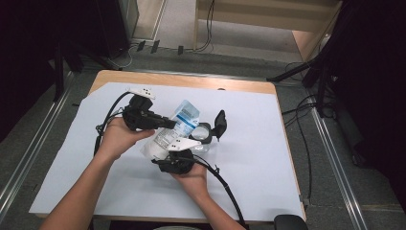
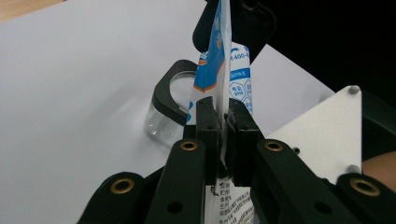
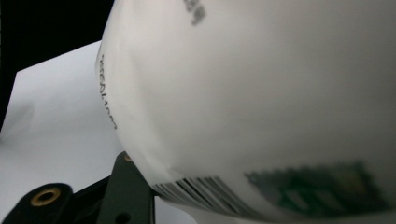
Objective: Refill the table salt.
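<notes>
Pouch (image 1: 173, 129) blurs and crowds the right gripper view, hiding most of that gripper's jaws. Left gripper (image 2: 223, 128) pinches its flat edge tight above the jar (image 1: 203, 134); right gripper (image 1: 178, 158) grips its rounded bottom.

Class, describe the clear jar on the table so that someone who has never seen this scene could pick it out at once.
Start from the white sheet covering the table, then find the blue and white pouch held up near its middle. Just right of the pouch stands the clear jar. It alone is see-through, with a black rim and a black lid flipped open.
</notes>
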